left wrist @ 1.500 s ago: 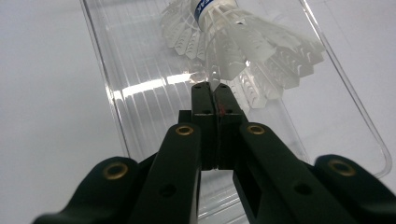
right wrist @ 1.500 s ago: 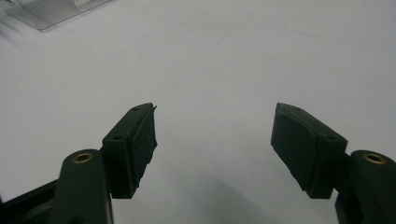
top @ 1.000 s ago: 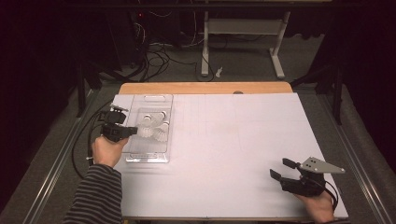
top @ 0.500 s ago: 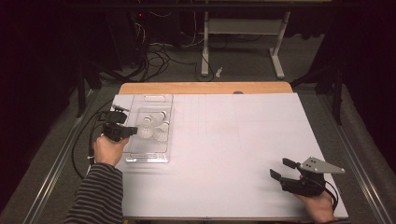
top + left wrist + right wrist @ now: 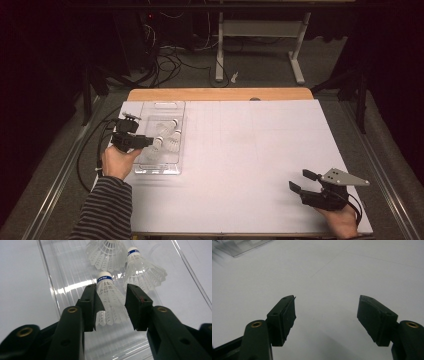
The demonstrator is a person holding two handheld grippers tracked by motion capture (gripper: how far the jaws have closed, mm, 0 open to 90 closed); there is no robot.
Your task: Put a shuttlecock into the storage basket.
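A: Since the left gripper (image 5: pixel 111 307) has just been opening its jaws over the clear tray (image 5: pixel 142 167), is the shuttlecock (image 5: pixel 109 302) between them still gripped?

B: I'd say not. It lies in the tray with its feather skirt between the pads; the left pad is right against the feathers, there is a gap at the right one, so nothing clamps it. Two more shuttlecocks (image 5: pixel 140 268) lie just beyond it in the same tray.

A: How would it handle?

B: Very light, I judge, and fragile: the feathers would crush or bend under a hard squeeze, and it could roll on the smooth plastic. The cork nose with the blue band is the stiff part, so that, or the skirt just behind it, is the safer hold.

A: And the right gripper (image 5: pixel 327 315)?

B: Jaws wide apart, empty, over the bare white table (image 5: pixel 250 150), well away from the tray.
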